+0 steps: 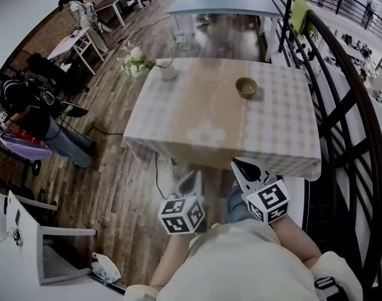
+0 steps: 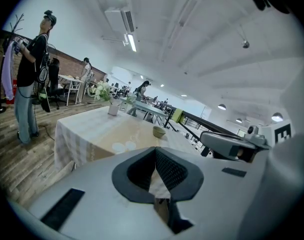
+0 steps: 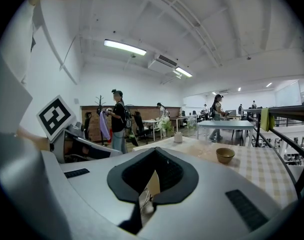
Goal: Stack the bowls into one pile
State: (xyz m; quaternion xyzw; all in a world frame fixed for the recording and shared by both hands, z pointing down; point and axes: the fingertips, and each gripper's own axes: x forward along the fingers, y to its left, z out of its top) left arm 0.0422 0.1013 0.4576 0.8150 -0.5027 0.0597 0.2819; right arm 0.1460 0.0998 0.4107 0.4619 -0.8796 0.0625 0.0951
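One olive-brown bowl (image 1: 246,87) stands on the checked tablecloth of the table (image 1: 285,137), toward its far right. It also shows as a small bowl (image 2: 159,131) in the left gripper view and as a bowl (image 3: 225,155) in the right gripper view. I see no other bowl. Both grippers hang short of the table's near edge, far from the bowl. My left gripper (image 1: 192,179) (image 2: 155,149) is shut with nothing between its jaws. Beside it, my right gripper (image 1: 241,166) (image 3: 154,150) is shut and empty too.
A white cup (image 1: 167,69) and a bunch of flowers (image 1: 134,62) sit at the table's far left corner. A black railing (image 1: 341,105) runs along the right. A person (image 1: 34,118) stands at the left, another table (image 1: 222,5) lies beyond, and a white chair (image 1: 40,243) is at lower left.
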